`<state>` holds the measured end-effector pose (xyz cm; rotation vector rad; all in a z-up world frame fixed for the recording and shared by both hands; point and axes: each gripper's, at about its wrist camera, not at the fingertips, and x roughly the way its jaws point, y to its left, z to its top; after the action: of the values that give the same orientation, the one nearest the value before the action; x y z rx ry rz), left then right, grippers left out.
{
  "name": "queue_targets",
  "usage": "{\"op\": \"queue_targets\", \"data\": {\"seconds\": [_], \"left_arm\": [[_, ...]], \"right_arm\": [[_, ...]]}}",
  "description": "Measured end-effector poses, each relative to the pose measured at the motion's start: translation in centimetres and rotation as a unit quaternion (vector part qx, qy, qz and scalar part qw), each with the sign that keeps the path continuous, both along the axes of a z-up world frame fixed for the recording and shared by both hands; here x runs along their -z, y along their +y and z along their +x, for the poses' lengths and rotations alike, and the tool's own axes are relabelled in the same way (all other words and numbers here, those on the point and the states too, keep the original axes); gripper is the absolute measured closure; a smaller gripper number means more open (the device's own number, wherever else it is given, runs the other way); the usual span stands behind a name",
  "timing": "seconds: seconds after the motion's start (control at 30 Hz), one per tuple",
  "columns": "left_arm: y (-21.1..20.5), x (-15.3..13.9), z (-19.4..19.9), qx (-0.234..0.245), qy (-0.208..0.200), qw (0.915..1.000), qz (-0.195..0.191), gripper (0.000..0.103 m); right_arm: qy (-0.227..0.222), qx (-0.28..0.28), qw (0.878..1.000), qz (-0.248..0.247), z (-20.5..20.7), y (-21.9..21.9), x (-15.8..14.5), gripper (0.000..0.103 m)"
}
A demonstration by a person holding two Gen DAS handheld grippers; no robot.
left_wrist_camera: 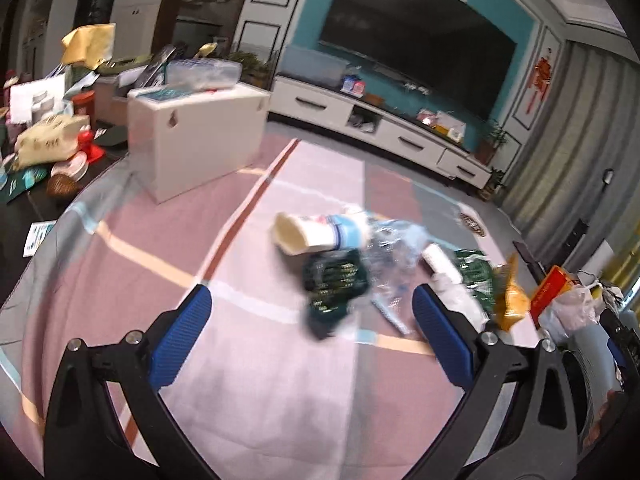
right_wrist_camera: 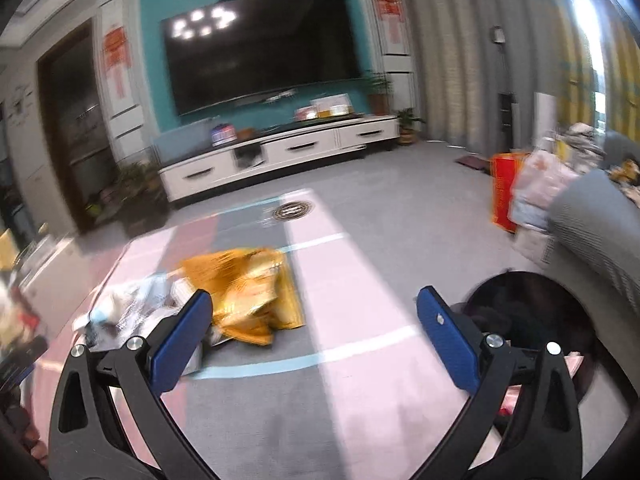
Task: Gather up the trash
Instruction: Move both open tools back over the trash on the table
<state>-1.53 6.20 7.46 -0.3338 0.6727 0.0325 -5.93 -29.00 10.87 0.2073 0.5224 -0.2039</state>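
plainly, the left gripper point(left_wrist_camera: 312, 304) stands wide open with nothing between its blue pads; its fingers hang above the patterned mat point(left_wrist_camera: 248, 380) and touch none of the litter; the right gripper point(right_wrist_camera: 314, 308) is spread just as wide and also grips nothing, though its left pad overlaps the near edge of the trash heap in its own view and contact cannot be told through the blur.

in the left wrist view a paper cup point(left_wrist_camera: 316, 232) lies on its side, long axis running across the frame, its open mouth turned to the left; just below it, touching or nearly so, sits a crumpled dark green wrapper point(left_wrist_camera: 334, 284), roughly upright in the picture; beside that to the right lies clear crinkled plastic point(left_wrist_camera: 390, 256), then a small white tube point(left_wrist_camera: 440, 260) slanting down to the right, a second green wrapper point(left_wrist_camera: 476, 276), and an orange-yellow bag point(left_wrist_camera: 510, 300) at the far right of the row; the cup and dark wrapper sit ahead of the left gripper, between the lines of its two fingers, while the rest lies near or beyond the right finger.

in the right wrist view the orange-yellow bag point(right_wrist_camera: 248, 288) lies flat and crumpled ahead and left of centre, just beside the left finger; a dark round bin point(right_wrist_camera: 528, 320) sits behind the right finger.
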Motion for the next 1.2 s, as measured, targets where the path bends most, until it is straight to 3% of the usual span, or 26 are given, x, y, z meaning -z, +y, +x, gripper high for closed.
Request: {"op": "queue_targets", "data": {"seconds": [0.37, 0.63, 1.2], "left_arm": [[1.2, 0.7, -0.4, -0.003, 0.012, 0.9996, -0.026, 0.003], [1.0, 0.3, -0.7, 0.003, 0.013, 0.9997, -0.021, 0.003], [1.1, 0.4, -0.6, 0.008, 0.020, 0.9994, -0.027, 0.003]], "right_arm": [[0.033, -0.089, 0.995, -0.040, 1.9, 7.8, 3.5, 0.003], [0.010, -0.103, 0.993, -0.054, 1.2, 9.8, 3.9, 0.003], [0.013, -0.113, 0.992, -0.059, 1.4, 10.7, 4.5, 0.003]]}}
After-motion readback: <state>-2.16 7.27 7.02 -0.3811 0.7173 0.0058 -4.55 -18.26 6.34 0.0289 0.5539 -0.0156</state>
